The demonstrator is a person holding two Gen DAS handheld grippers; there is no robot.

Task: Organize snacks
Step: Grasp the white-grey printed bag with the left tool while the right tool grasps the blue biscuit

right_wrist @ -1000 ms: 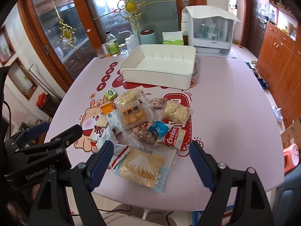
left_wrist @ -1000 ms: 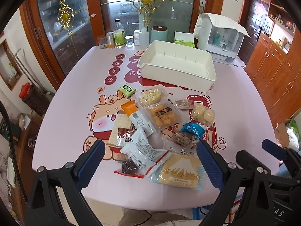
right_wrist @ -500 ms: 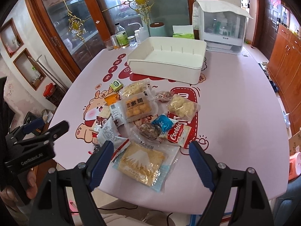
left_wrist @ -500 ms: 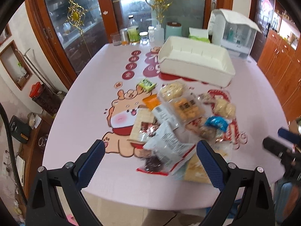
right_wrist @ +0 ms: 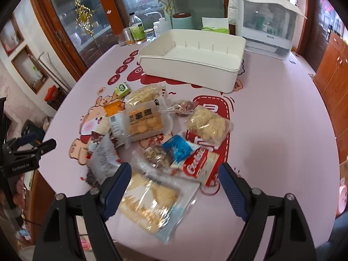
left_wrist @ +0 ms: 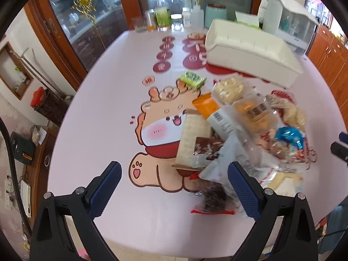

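Both grippers have descended toward the snack pile (right_wrist: pixel 156 130); left gripper (left_wrist: pixel 174 187) and right gripper (right_wrist: pixel 175 187) released, empty; white tray (right_wrist: pixel 191 69) far.

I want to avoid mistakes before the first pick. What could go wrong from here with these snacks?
1. The snack packets overlap in one pile, so the open right tool, over the mountain-print packet, might drag the clear bag lying on it.
2. That packet lies near the table edge; a push could slide it off.
3. The white bin stands behind the pile, so a carried packet may brush others.
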